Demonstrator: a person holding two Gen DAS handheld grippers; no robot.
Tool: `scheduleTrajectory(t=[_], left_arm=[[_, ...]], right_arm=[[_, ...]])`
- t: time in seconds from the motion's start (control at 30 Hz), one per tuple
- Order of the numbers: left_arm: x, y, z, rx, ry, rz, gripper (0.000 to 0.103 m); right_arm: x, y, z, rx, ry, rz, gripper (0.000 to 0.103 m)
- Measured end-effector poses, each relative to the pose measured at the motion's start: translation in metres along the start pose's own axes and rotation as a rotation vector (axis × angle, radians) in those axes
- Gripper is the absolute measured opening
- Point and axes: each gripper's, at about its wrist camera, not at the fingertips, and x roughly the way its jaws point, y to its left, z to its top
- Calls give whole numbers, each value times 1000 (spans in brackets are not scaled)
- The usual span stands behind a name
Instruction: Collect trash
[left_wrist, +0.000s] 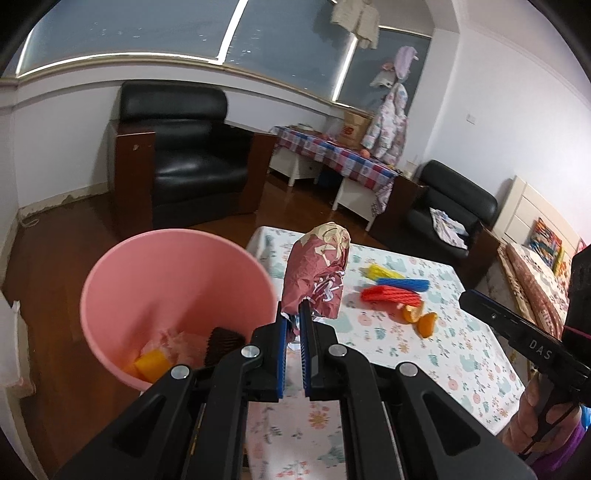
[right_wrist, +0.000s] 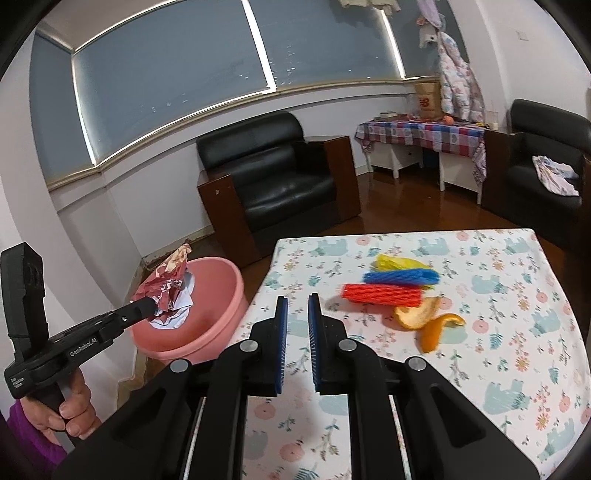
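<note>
Gripping crumpled wrapper (left_wrist: 317, 273) w/ left gripper (left_wrist: 293, 314), beside pink bin (left_wrist: 177, 273)

Between the left gripper's (left_wrist: 293, 319) blue pads (left_wrist: 283, 328) sits a maroon wrapper (left_wrist: 317, 280) with cream print and a white inner side. Left of it, the bin (left_wrist: 177, 280) is pink, with yellow and brown bits inside. Ahead of the right gripper (right_wrist: 298, 301), on the cloth (right_wrist: 498, 332) of teal bears and pink flowers, lie yellow (right_wrist: 397, 263), blue (right_wrist: 400, 277) and red nets (right_wrist: 382, 294) and orange peel (right_wrist: 424, 319).
</note>
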Motion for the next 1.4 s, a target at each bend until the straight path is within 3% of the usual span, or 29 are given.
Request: scheduleTrajectory(t=[0.4,0.53,0.63,1.0,1.03,1.1,1.17,1.4], left_arm=[[0,56,-5,-96,-2,86,6],[2,67,-7,-122,3,99,6],[6,73,-9,-135,9,101,6],[23,81,-9,-162,42,108,6],[26,80,-9,-164,48,107,6],[29,80,-10,-164,55,107,6],[32,79,-10,-161,61,108,6],[41,75,-8,-154,82,118,6]], right_arm=[[45,52,6,-89,59,94,12],[46,50,5,-87,66,93,12],[44,34,1,-56,76,70,12],[28,-82,-21,180,122,-169,13],[30,-94,-24,212,144,-184,16],[33,-108,-29,253,164,-200,38],[33,-123,-34,290,161,-218,44],[56,-124,-36,237,189,-246,45]])
